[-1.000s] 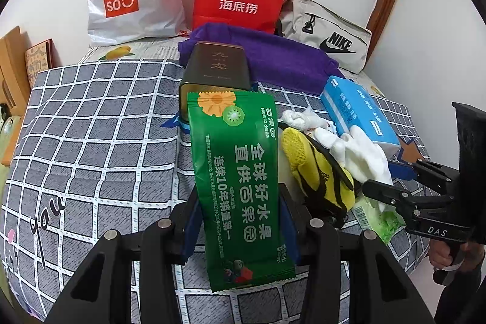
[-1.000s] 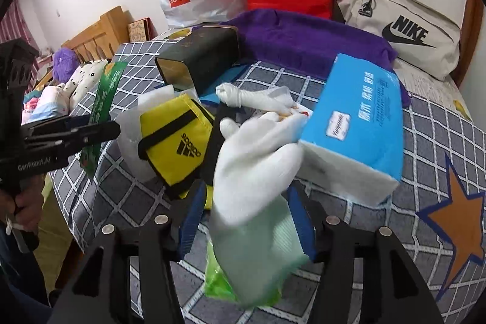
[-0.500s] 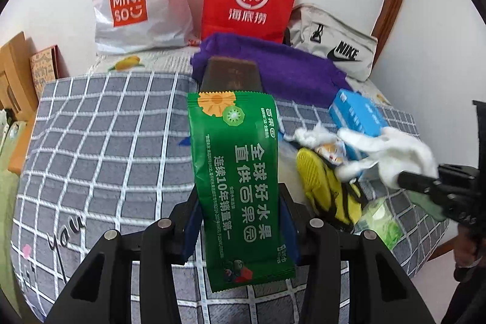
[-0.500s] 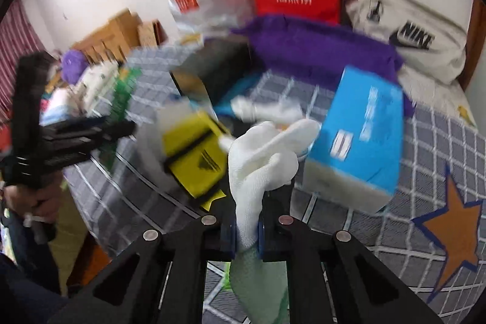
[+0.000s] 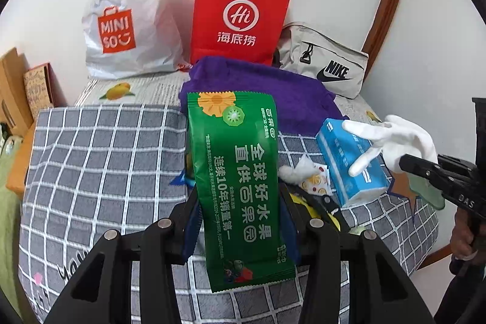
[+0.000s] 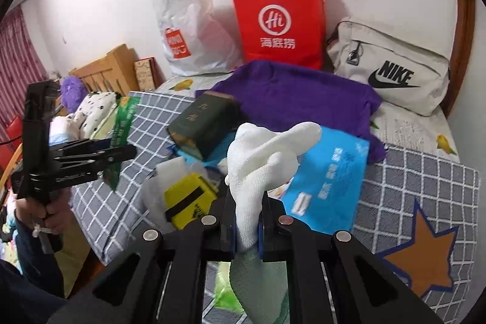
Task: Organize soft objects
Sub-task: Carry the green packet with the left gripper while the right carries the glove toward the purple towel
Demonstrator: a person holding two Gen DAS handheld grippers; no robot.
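- Where the left wrist view looks down its own fingers, the left tongs pinch a green snack packet across its lower half, just as they did a second ago, and carry it clear above the checked bed cover.
- In that view the right tongs now hold a white glove in the air in front of the blue tissue pack — a moment back the glove lay on the heap.
- From the right wrist view, the right tongs have just closed from spread to pressed tight on the glove's cuff; its fingers flop forward over the tissue pack.
- Below them the yellow pouch, the dark tin and the purple towel remain on the bed.
- Both pickups look secure — what is left, I judge, is carrying each soft item to a place, perhaps the red paper bag.
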